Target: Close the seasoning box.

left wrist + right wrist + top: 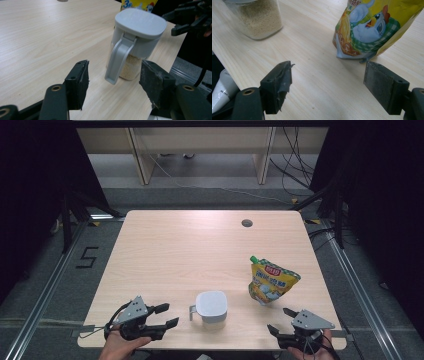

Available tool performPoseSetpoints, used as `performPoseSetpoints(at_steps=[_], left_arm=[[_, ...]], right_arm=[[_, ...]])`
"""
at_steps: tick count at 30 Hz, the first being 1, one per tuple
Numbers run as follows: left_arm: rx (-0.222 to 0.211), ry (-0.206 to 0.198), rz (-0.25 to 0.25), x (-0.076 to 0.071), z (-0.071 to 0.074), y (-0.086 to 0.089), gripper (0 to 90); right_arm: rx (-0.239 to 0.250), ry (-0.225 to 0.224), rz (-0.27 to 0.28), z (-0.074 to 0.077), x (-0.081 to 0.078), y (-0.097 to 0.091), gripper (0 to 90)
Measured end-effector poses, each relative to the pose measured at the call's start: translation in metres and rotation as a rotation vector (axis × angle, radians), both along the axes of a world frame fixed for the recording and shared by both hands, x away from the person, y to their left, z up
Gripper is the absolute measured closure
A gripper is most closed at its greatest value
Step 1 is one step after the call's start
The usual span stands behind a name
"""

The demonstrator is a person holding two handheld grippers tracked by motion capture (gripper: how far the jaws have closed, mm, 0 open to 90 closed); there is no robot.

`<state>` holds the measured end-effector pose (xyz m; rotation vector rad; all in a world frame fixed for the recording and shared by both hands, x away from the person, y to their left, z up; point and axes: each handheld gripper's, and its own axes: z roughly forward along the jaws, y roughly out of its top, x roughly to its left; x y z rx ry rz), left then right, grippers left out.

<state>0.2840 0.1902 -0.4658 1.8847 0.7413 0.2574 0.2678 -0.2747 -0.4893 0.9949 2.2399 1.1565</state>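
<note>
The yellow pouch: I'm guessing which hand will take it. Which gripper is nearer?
Right. The right gripper sits just in front of the yellow pouch, jaws open. The left gripper is beyond the jar, far across.

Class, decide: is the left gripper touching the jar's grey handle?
Apart. The left gripper view shows the left gripper open, bare table between its pads and the handle.

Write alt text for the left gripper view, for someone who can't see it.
A clear jar of pale granules, with a grey lid and grey handle, stands on a light wooden table just beyond the left gripper, whose black jaws stand open and empty. A yellow pouch shows behind the jar.
</note>
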Motion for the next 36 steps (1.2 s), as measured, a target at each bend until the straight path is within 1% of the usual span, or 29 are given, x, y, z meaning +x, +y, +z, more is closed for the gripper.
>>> performPoseSetpoints(at_steps=[2, 3, 4, 6, 7, 8, 9, 10, 11, 12, 13, 14, 15, 16, 17, 19, 20, 21, 23, 25, 27, 28, 29, 30, 31, 32, 33, 35, 36], left_arm=[[0.011, 0.022, 0.009, -0.002, -0.006, -0.001, 37.3], [0.030, 0.024, 0.008, -0.002, -0.007, -0.001, 36.0], [0.039, 0.040, 0.007, -0.003, -0.011, -0.002, 34.6], [0.039, 0.048, 0.005, -0.005, -0.019, -0.002, 32.8], [0.072, 0.062, 0.007, -0.006, -0.020, 0.000, 32.2], [0.100, 0.055, 0.008, -0.006, -0.020, 0.001, 31.4], [0.091, 0.057, 0.011, -0.007, -0.022, 0.001, 30.5], [0.102, 0.059, 0.016, -0.008, -0.023, 0.002, 29.6], [0.091, 0.063, 0.022, -0.009, -0.025, 0.001, 28.9], [0.093, 0.071, 0.016, -0.010, -0.026, 0.001, 28.3], [0.108, 0.062, 0.016, -0.010, -0.027, 0.002, 28.3], [0.105, 0.064, 0.030, -0.010, -0.028, 0.002, 28.1], [0.110, 0.064, 0.026, -0.009, -0.028, 0.002, 27.7], [0.100, 0.056, 0.018, -0.008, -0.028, 0.002, 27.6], [0.103, 0.051, 0.019, -0.008, -0.028, 0.002, 27.4], [0.093, 0.057, 0.020, -0.008, -0.028, 0.002, 27.1], [0.105, 0.053, 0.017, -0.007, -0.028, 0.003, 27.0], [0.104, 0.052, 0.018, -0.007, -0.028, 0.003, 27.0], [0.108, 0.060, 0.023, -0.007, -0.028, 0.003, 26.9], [0.108, 0.060, 0.018, -0.007, -0.028, 0.003, 26.8], [0.104, 0.083, 0.026, -0.008, -0.028, 0.003, 26.8], [0.106, 0.079, 0.029, -0.008, -0.028, 0.003, 26.8], [0.121, 0.071, 0.029, -0.007, -0.028, 0.004, 26.8], [0.103, 0.081, 0.030, -0.008, -0.029, 0.003, 26.8], [0.124, 0.074, 0.028, -0.007, -0.029, 0.003, 26.8], [0.124, 0.074, 0.028, -0.007, -0.029, 0.003, 26.7], [0.114, 0.071, 0.033, -0.007, -0.030, 0.002, 26.7], [0.128, 0.071, 0.031, -0.007, -0.029, 0.003, 26.7], [0.109, 0.075, 0.035, -0.007, -0.029, 0.002, 26.6]], right_arm=[[0.000, 0.002, 0.000, 0.000, 0.000, 0.000, 23.7], [-0.008, -0.007, 0.009, 0.000, 0.001, -0.001, 23.7], [-0.005, 0.006, 0.008, 0.000, 0.001, 0.000, 23.7], [-0.006, 0.005, 0.009, 0.000, 0.001, 0.000, 23.7], [-0.008, 0.005, 0.010, 0.000, 0.001, -0.001, 23.7], [-0.007, 0.009, 0.010, 0.000, 0.001, -0.001, 23.7], [-0.013, 0.006, 0.010, 0.000, 0.001, -0.001, 23.6], [-0.017, 0.001, 0.012, -0.001, 0.001, -0.001, 23.6], [-0.013, 0.006, 0.011, -0.001, 0.001, -0.001, 23.4], [-0.011, 0.016, 0.010, -0.001, 0.001, 0.000, 23.4], [-0.015, 0.012, 0.011, -0.001, 0.001, 0.000, 23.4], [-0.017, 0.010, 0.012, -0.001, 0.001, 0.000, 23.4], [-0.018, 0.012, 0.012, -0.001, 0.001, 0.000, 23.3], [-0.019, 0.013, 0.013, -0.001, 0.001, 0.000, 23.2], [-0.007, 0.032, 0.000, -0.001, -0.001, 0.001, 23.2], [-0.018, 0.018, 0.014, -0.001, 0.001, -0.001, 23.1], [-0.017, 0.023, 0.015, -0.001, 0.001, -0.001, 23.1], [-0.008, 0.026, 0.028, -0.002, 0.002, 0.000, 23.1], [-0.017, 0.006, 0.024, -0.002, 0.002, -0.001, 23.0], [-0.017, 0.009, 0.025, -0.002, 0.002, 0.000, 23.0], [-0.016, 0.009, 0.026, -0.002, 0.002, -0.001, 23.0], [-0.017, 0.008, 0.026, -0.002, 0.003, -0.001, 23.0], [-0.017, 0.008, 0.026, -0.002, 0.003, -0.001, 23.0], [-0.018, 0.008, 0.027, -0.002, 0.003, -0.001, 23.0], [-0.017, 0.008, 0.027, -0.002, 0.003, -0.001, 23.0], [-0.017, 0.009, 0.026, -0.002, 0.002, -0.001, 23.0], [-0.017, 0.009, 0.026, -0.002, 0.002, -0.001, 23.0], [-0.018, 0.008, 0.027, -0.002, 0.002, -0.001, 23.0], [-0.017, 0.008, 0.027, -0.002, 0.002, -0.001, 23.0]])
